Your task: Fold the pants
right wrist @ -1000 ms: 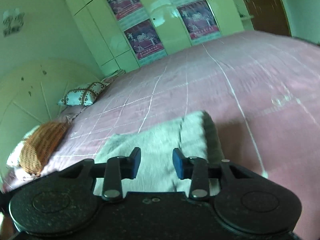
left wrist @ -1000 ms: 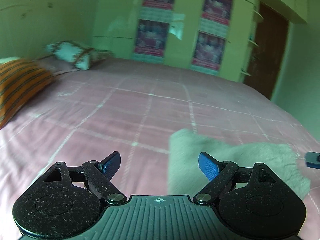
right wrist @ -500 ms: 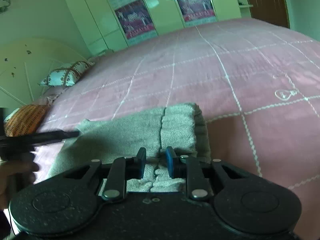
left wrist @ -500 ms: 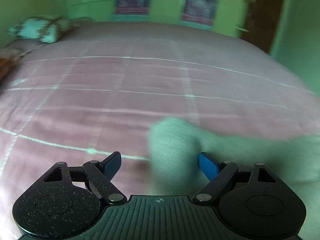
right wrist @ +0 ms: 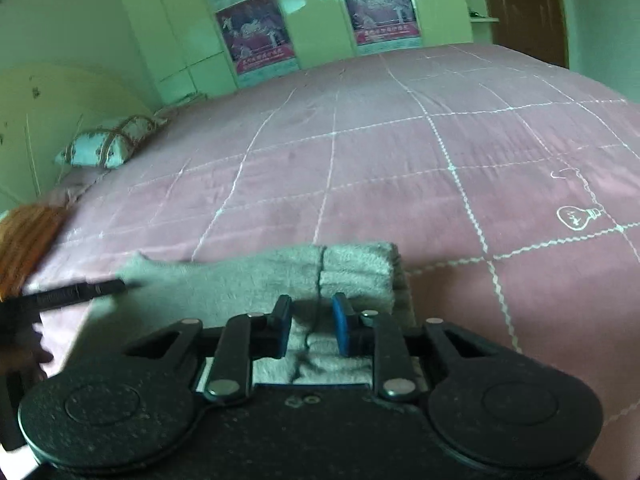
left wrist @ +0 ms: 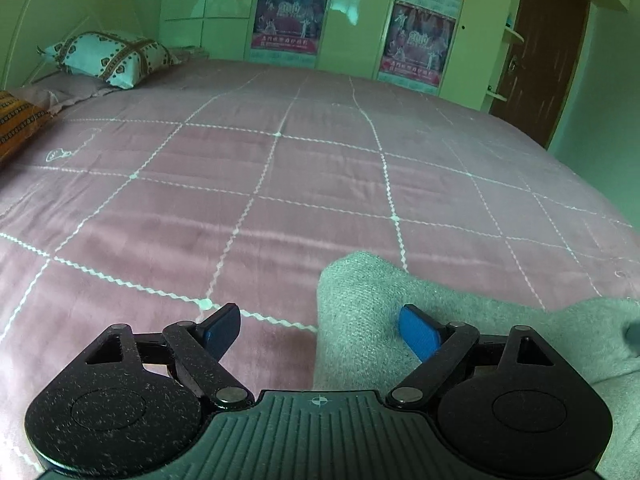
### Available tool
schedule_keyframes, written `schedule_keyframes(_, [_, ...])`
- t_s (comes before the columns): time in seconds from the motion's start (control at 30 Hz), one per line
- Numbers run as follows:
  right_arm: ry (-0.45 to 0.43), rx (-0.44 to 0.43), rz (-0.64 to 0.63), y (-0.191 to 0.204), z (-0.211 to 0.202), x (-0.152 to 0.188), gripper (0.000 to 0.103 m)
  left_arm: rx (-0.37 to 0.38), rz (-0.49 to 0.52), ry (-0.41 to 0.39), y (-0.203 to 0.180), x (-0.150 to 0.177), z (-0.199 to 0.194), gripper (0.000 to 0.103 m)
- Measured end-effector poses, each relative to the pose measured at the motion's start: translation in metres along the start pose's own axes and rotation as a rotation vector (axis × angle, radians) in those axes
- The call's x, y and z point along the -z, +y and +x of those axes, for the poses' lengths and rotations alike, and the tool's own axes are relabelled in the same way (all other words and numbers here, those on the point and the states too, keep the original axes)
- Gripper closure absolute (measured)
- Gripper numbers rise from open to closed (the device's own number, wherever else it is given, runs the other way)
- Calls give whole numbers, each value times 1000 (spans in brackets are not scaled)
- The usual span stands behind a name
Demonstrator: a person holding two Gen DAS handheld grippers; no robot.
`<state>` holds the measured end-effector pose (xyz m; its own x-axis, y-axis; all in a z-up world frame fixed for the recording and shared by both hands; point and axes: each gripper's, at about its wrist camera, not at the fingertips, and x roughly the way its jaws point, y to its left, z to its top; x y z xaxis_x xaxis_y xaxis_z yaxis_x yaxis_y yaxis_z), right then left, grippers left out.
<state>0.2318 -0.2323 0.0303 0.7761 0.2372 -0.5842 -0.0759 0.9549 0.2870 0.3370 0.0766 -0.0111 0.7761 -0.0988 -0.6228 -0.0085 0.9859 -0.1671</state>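
A pink quilted bedspread [left wrist: 280,184] covers the bed, with pillows [left wrist: 108,58] and postered wardrobes [left wrist: 292,12] behind. Grey folded pants [right wrist: 248,280] lie at its near edge. The left claw [left wrist: 320,326] is spread wide, released; the right claw [right wrist: 310,330] is opening astride the pants' seam.

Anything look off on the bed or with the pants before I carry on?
Nothing stands out. The grey pants lie folded and flat on the pink bedspread, with no spill or damage visible; pillows sit at the far edge.
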Motion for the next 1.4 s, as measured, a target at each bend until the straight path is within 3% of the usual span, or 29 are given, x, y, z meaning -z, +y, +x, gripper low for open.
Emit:
schedule_keyframes(0.03, [-22, -16, -5, 3, -5, -2, 80, 0, 2, -4, 3, 0, -1, 16])
schedule_keyframes(0.13, [-17, -45, -29, 9, 1, -5, 81, 10, 11, -2, 1, -1, 1, 16])
schedule_keyframes(0.17, [15, -17, -34, 7, 10, -5, 83, -7, 25, 4, 0, 0, 4, 16])
schedule_keyframes(0.23, [66, 54, 5, -9, 29, -2, 103, -7, 6, 46, 7, 1, 11, 16])
schedule_keyframes(0.3, [79, 13, 100, -24, 31, -4, 103, -6, 1, 41, 10, 2, 8, 16])
schedule_keyframes(0.37, [60, -12, 101, -23, 20, -10, 103, -15, 14, 30, 11, 1, 0, 16])
schedule_keyframes(0.43, [-1, -32, 137, -26, 1, -11, 78, -5, 3, 17, 16, 1, -12, 16])
schedule_keyframes(0.57, [-40, -61, 175, -42, -28, -2, 67, 11, -6, 27, 27, 11, -37, 14])
schedule_keyframes(0.7, [-20, -101, 248, -64, -42, 18, 45, 14, -16, 52, 31, 28, -56, 6])
schedule_keyframes(1.1, [39, -162, 364, -76, -54, 58, 25, 57, -56, 84, 23, 60, -78, 0])
schedule_keyframes(1.3, [64, -219, 473, -94, -38, 67, 24, 223, -228, 157, 44, 68, -57, 0])
schedule_keyframes(1.4, [75, -246, 499, -99, -33, 65, 22, 274, -263, 175, 52, 70, -48, 0])
